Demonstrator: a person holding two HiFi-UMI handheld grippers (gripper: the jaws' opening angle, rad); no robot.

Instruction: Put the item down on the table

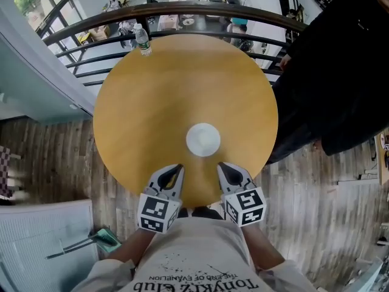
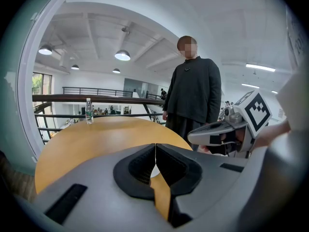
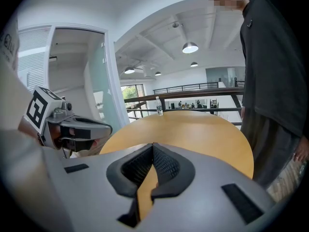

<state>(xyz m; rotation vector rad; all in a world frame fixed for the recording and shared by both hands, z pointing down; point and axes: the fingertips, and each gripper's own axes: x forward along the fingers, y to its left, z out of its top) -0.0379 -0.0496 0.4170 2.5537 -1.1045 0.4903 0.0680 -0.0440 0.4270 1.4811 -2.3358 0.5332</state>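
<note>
Although the disc [image 1: 202, 139] lay on the table [image 1: 140, 102] just ahead of the left gripper [image 1: 175, 170] and right gripper [image 1: 223, 169], both closed on nothing, a careless forward push might have slid it away.

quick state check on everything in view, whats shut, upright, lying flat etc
left hand-held gripper: shut, nothing between its jaws
right hand-held gripper: shut, nothing between its jaws
white disc: lying flat on the round wooden table, apart from both grippers
water bottle: upright at the table's far edge
person in dark clothes: standing beside the table
</note>
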